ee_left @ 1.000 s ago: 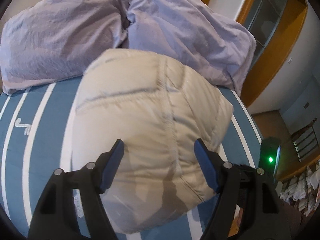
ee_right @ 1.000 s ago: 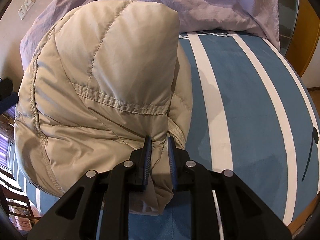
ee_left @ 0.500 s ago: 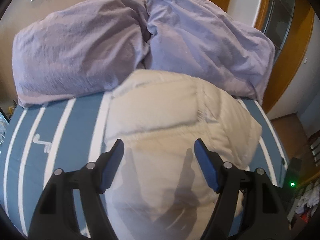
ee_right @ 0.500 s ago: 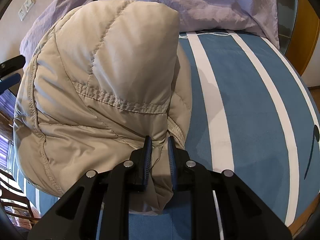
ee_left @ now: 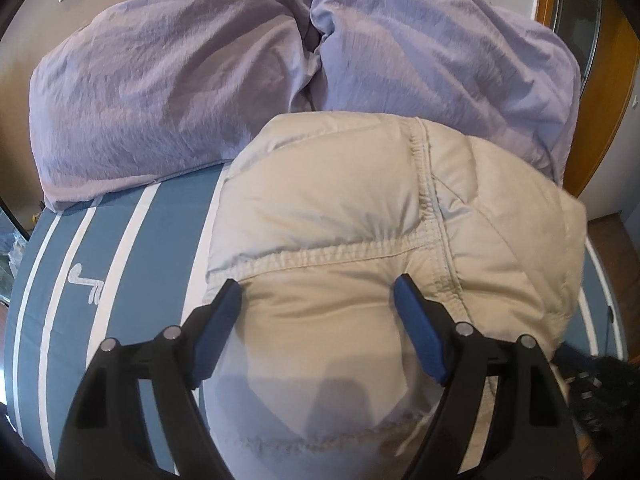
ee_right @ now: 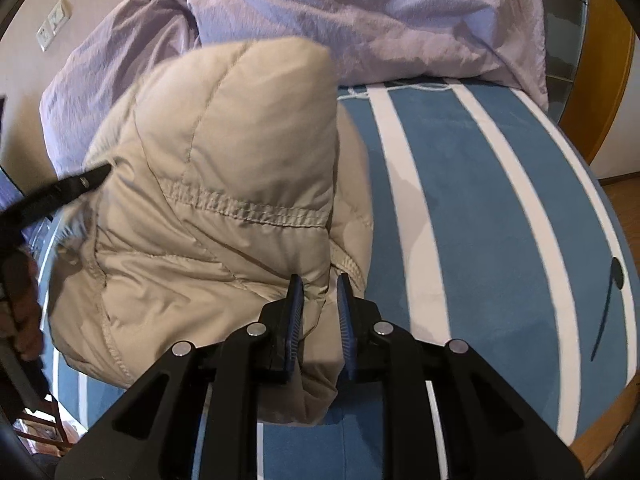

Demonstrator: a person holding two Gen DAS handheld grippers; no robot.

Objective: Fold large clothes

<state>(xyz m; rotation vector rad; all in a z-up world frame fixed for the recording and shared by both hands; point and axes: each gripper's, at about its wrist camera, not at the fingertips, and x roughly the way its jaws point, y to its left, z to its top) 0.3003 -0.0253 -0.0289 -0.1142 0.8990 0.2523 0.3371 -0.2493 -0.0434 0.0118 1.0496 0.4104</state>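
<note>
Beige puffer jacket (ee_left: 360, 240), folded into a bundle, lies on your blue-and-white striped bed (ee_right: 480, 208), its far end against the two lilac pillows (ee_left: 168, 92). Your left claw (ee_left: 318, 300) has come down onto the jacket since a moment ago; its jaws have just spread further and stand wide apart, pressing into the puffy fabric. Your right claw (ee_right: 320, 300) has just eased slightly apart, yet a fold of the jacket's near edge sits clamped between its blue pads (ee_right: 295, 320).
</note>
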